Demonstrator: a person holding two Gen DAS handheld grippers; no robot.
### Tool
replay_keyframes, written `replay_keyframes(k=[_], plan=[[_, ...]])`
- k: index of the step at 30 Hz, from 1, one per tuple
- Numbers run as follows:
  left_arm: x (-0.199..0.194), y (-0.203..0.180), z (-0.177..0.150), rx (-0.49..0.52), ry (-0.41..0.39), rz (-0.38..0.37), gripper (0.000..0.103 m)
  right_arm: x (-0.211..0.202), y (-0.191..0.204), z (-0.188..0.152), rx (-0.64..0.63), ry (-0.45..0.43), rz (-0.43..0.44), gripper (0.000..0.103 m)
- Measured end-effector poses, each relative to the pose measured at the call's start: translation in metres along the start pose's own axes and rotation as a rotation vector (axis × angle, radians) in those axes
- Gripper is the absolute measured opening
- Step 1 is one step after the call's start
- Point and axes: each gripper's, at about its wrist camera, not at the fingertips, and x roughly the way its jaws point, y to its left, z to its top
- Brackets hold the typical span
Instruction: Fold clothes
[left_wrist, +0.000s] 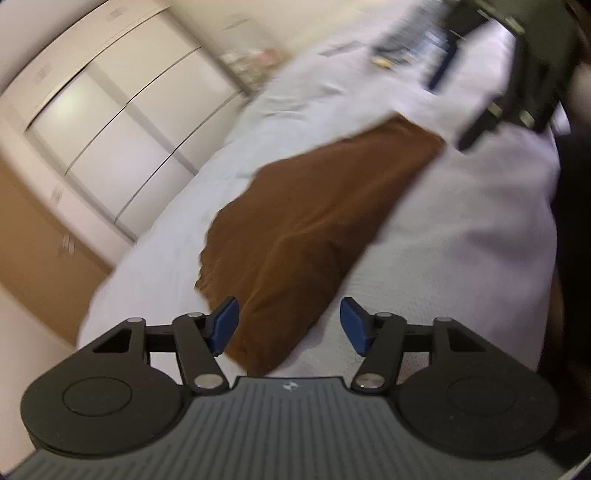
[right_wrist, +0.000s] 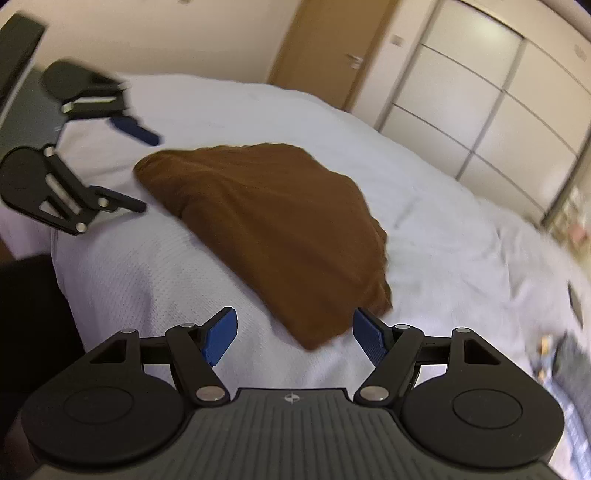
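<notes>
A soft brown folded cloth (right_wrist: 273, 229) lies on the waffle-textured white bedspread (right_wrist: 147, 280); the left gripper (left_wrist: 288, 325) and right gripper (right_wrist: 295, 336) gape wide, empty.

The folded brown cloth garment (right_wrist: 266, 229) looks soft and matt. The white bed cover (right_wrist: 140, 280) under it is cloth with a tiny bumpy weave. At 1 o'clock, the pale cupboard doors (right_wrist: 491, 110) look smooth and a little shiny.
</notes>
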Motion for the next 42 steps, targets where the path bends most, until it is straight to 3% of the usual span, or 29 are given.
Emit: replay_keyframes(k=[3, 9, 14, 19, 23, 27, 35, 42], plan=[[0.015, -0.012, 0.003, 0.136, 0.002, 0.015, 0.057, 0.011, 0.014, 0.006, -0.091, -0.006, -0.004, 0.071], [0.043, -0.020, 0.005, 0.256, -0.013, 0.027, 0.057, 0.040, 0.042, 0.023, -0.203, -0.042, 0.017, 0.071], [0.052, -0.003, -0.002, 0.181, -0.012, -0.020, 0.058, 0.068, 0.060, 0.030, -0.280, -0.052, 0.000, 0.060], [0.053, 0.007, -0.008, 0.146, -0.006, -0.036, 0.058, 0.079, 0.042, 0.017, -0.347, -0.032, -0.092, 0.042], [0.057, 0.006, -0.005, 0.164, -0.002, -0.041, 0.058, 0.084, 0.016, 0.001, -0.353, 0.016, -0.145, 0.041], [0.060, 0.004, 0.003, 0.177, 0.016, -0.049, 0.058, 0.086, 0.023, -0.003, -0.439, 0.006, -0.176, 0.041], [0.060, 0.005, 0.003, 0.188, 0.035, -0.060, 0.058, 0.095, 0.034, 0.004, -0.484, 0.000, -0.162, 0.039], [0.060, 0.007, 0.003, 0.185, 0.038, -0.071, 0.058, 0.101, 0.032, 0.006, -0.480, 0.013, -0.142, 0.031]])
